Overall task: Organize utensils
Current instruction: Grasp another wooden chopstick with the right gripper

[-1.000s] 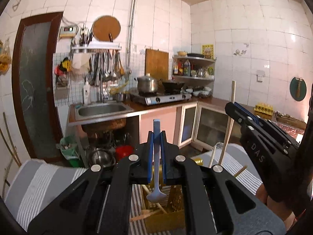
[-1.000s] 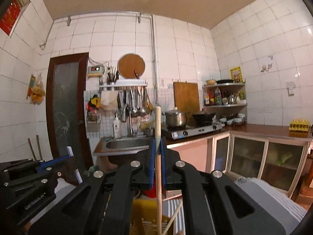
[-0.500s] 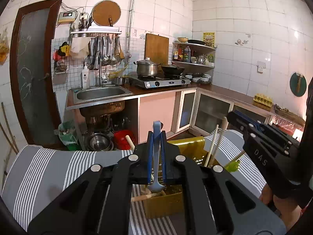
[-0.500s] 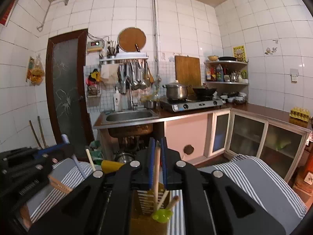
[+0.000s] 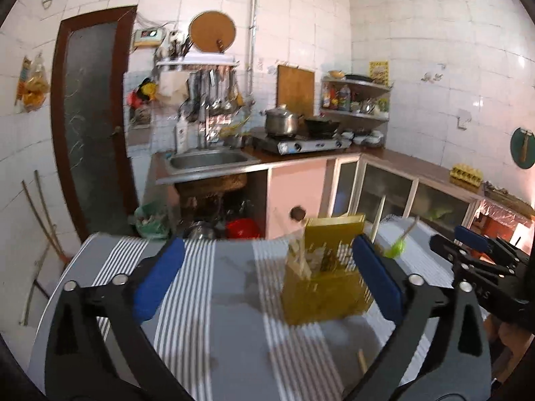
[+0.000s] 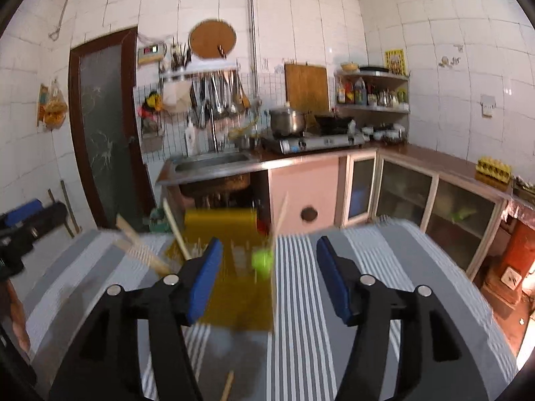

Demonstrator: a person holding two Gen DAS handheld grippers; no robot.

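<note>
A yellow slotted utensil holder stands on the grey striped tablecloth, holding several wooden sticks and a green-tipped utensil. My left gripper is open and empty, its right finger beside the holder. In the right wrist view the holder is blurred, with the green utensil in it. My right gripper is open and empty, just in front of the holder. A wooden stick lies on the cloth near me.
Behind the table are a sink, a gas stove with a pot, cabinets and a dark door. The other gripper shows at the right edge and at the left edge.
Both grippers opened and let go of the spoon and the wooden stick they held, now in the holder. Both views dropped lower and pulled back towards the table.
</note>
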